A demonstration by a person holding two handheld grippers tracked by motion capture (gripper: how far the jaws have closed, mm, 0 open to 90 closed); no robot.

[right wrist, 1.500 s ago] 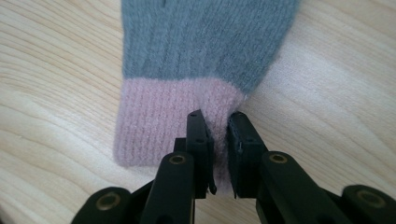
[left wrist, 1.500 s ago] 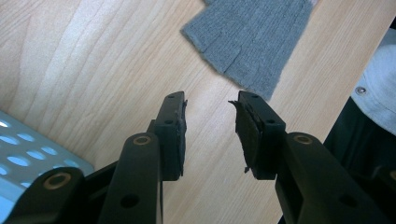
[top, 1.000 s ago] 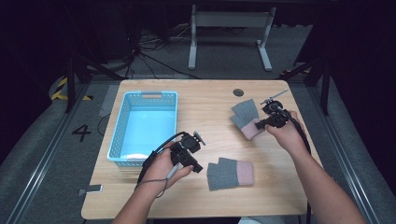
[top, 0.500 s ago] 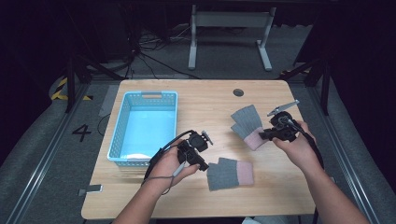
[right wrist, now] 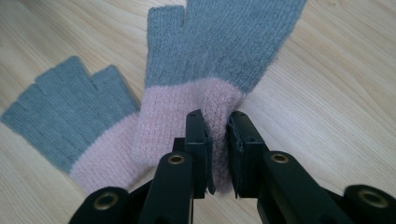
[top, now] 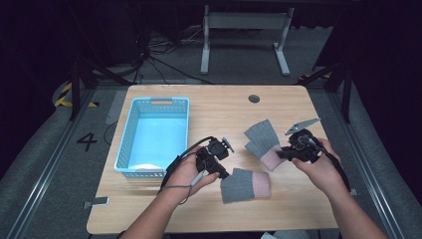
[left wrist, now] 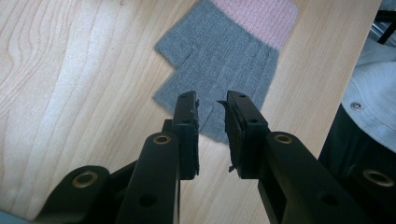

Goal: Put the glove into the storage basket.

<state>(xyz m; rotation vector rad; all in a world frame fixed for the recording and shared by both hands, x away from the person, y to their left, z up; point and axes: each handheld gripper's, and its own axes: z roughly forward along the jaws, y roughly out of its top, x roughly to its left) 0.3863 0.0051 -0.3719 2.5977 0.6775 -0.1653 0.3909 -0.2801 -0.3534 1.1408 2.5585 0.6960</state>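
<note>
Three grey fingerless gloves with pink cuffs lie on the wooden table [top: 224, 109]. Two overlap at the right. My right gripper [top: 279, 154] [right wrist: 217, 119] is shut on the pink cuff of one of them [top: 262, 131] [right wrist: 224, 46], and the fabric bunches between its pads. The other [top: 254, 148] [right wrist: 65, 107] lies flat beside it. The third glove [top: 246, 185] [left wrist: 224, 51] lies near the front edge. My left gripper [top: 225, 174] [left wrist: 212, 100] hovers over its finger end. Its jaws have just been closing, a narrow gap remains, and the glove is flat under the tips.
A light blue plastic basket [top: 152, 101] stands at the table's left. A round cable hole [top: 254, 98] sits near the far edge. The person's grey clothing [left wrist: 369, 93] is beyond the table's front edge.
The right hand has drawn back toward the person, pulling the held glove a little nearer. The left gripper has shifted right over the near glove, and its jaws stand narrower.
</note>
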